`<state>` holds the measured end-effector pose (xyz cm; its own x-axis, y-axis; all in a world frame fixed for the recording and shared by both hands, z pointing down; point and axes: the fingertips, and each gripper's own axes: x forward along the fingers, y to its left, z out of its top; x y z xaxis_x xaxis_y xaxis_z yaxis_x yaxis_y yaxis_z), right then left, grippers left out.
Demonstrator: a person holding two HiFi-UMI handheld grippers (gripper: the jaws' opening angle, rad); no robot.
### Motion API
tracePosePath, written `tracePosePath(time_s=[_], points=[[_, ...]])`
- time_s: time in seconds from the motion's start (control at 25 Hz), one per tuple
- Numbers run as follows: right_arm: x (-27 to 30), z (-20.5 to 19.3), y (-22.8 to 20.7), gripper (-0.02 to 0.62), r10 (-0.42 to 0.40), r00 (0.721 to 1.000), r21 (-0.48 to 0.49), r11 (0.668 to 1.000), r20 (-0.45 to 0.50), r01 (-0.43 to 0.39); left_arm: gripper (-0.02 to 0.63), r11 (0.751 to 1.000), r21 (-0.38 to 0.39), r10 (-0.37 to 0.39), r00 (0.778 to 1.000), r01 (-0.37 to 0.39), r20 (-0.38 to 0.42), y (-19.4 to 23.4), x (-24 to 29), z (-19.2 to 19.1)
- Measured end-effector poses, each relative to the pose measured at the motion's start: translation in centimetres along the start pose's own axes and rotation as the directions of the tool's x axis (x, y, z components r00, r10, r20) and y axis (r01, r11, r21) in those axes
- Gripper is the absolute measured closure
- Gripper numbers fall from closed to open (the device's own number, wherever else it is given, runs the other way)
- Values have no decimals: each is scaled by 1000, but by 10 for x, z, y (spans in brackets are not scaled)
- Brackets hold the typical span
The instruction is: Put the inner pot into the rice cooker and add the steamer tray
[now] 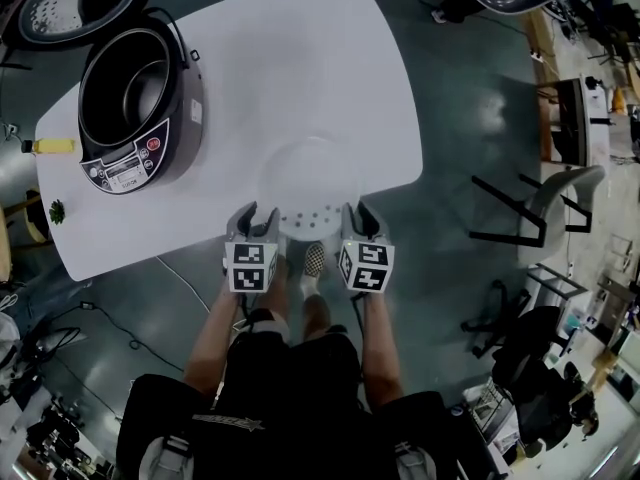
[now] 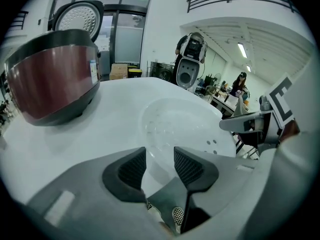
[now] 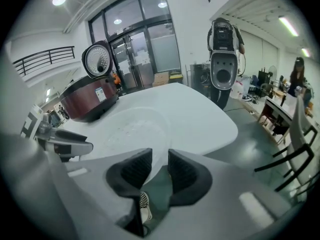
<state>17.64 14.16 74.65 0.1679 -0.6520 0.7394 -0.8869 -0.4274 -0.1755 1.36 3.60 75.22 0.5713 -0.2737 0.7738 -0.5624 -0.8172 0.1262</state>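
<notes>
My left gripper [image 1: 253,214] and my right gripper [image 1: 362,214] sit side by side at the lower middle of the head view, each with its jaws drawn in narrow and pinching the near rim of the pale steamer tray [image 1: 310,180]. The tray lies flat on the white table [image 1: 300,58] at its near edge, just above my grippers. The rice cooker [image 1: 140,108] stands well apart at the upper left, its lid [image 1: 70,3] swung open.
</notes>
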Motion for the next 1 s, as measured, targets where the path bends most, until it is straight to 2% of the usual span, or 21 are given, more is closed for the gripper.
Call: tracePosePath(time_s=[0.24, 0.56, 0.8, 1.0], points=[[-14, 17, 2, 491, 5, 1000, -16, 1000, 24, -4, 428, 1000, 1, 2, 999, -2, 34, -3, -15, 19], [-47, 63, 9, 491, 22, 992, -58, 998, 122, -15, 436, 999, 13, 34, 991, -36, 131, -5, -49, 58], [-86, 98, 20, 491, 50, 977, -107, 994, 208, -28, 439, 997, 9, 69, 970, -73, 232, -12, -96, 91], [-120, 121, 32, 491, 84, 959, -149, 988, 272, -45, 440, 994, 3, 103, 951, -108, 292, -16, -129, 103]])
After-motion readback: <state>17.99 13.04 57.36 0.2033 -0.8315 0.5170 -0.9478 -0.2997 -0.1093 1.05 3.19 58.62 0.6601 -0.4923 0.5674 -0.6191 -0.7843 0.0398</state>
